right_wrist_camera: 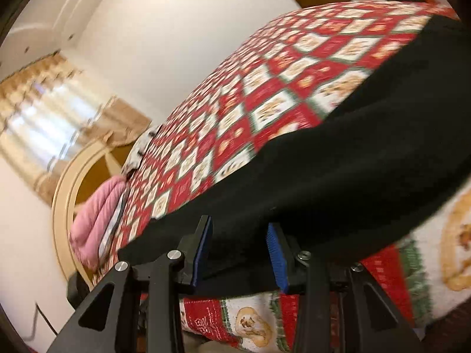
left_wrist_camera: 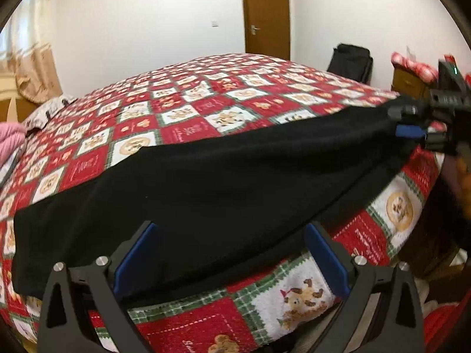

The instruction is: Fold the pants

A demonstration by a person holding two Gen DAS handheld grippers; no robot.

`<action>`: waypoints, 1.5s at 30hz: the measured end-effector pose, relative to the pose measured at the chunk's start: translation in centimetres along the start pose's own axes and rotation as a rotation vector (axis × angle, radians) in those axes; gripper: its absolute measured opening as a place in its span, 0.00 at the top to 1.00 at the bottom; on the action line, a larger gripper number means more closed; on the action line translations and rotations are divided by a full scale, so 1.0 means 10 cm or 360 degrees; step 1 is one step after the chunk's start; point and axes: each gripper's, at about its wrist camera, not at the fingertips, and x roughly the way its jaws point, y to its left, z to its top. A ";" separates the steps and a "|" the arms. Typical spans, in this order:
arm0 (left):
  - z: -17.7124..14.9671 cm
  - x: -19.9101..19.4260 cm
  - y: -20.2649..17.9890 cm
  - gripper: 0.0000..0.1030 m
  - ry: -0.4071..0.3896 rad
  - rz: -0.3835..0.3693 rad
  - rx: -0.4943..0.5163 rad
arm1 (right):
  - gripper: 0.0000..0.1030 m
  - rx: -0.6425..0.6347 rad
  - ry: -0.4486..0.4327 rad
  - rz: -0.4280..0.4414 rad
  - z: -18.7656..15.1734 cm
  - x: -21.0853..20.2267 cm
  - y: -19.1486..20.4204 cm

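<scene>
Black pants (left_wrist_camera: 223,182) lie lengthwise along the near edge of the bed, on a red, white and green patchwork quilt (left_wrist_camera: 188,100). My left gripper (left_wrist_camera: 231,226) stands open and wide, its blue pads (left_wrist_camera: 135,261) on either side of the pants' near edge without pressing it. At the right end, my right gripper (left_wrist_camera: 412,123) holds the pants' end slightly raised. In the right wrist view the right gripper (right_wrist_camera: 239,223) has its blue pads (right_wrist_camera: 276,259) partly closed, with black fabric (right_wrist_camera: 338,176) filling the gap between them.
A pink garment (right_wrist_camera: 94,220) and a patterned pillow lie at the far left of the bed. A brown door (left_wrist_camera: 265,11), a black bag (left_wrist_camera: 350,61) and a wooden cabinet (left_wrist_camera: 409,82) stand behind. A person's hand (left_wrist_camera: 462,182) shows at the right edge.
</scene>
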 end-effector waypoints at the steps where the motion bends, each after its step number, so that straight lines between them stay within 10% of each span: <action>1: 0.00 0.01 0.03 0.01 0.0007 -0.0012 -0.0033 | 0.62 -0.0016 0.0042 0.0007 -0.02 0.07 -0.01; 8: 0.01 0.01 0.18 0.01 0.0010 0.0029 -0.0105 | 0.62 -0.0116 0.0211 0.0072 -0.16 0.49 0.13; 10: 0.02 -0.03 0.23 0.01 -0.0005 0.0055 -0.0118 | 0.71 -0.0151 0.0305 0.0097 -0.23 0.63 0.23; 11: 0.02 -0.06 0.27 0.01 -0.0014 0.0076 -0.0127 | 0.91 -0.0170 0.0351 0.0114 -0.27 0.68 0.28; 19: 0.07 -0.22 0.60 0.01 -0.0076 0.0167 -0.0229 | 0.96 -0.0067 0.0478 0.0370 -0.40 0.48 0.58; 31: 0.01 -0.15 0.48 0.01 -0.0051 0.0142 -0.0161 | 0.95 -0.0178 0.0176 -0.0350 -0.38 0.21 0.11; 37: -0.01 -0.14 0.50 0.01 -0.0040 0.0140 -0.0177 | 0.94 -0.0137 0.0087 -0.0342 -0.27 0.18 0.03; 40: -0.01 -0.16 0.53 0.01 -0.0045 0.0142 -0.0203 | 0.86 0.0037 0.0113 -0.0211 -0.24 0.16 -0.12; 45: -0.01 -0.16 0.54 0.01 -0.0044 0.0126 -0.0234 | 0.45 0.0183 0.0080 0.0012 -0.24 0.05 -0.19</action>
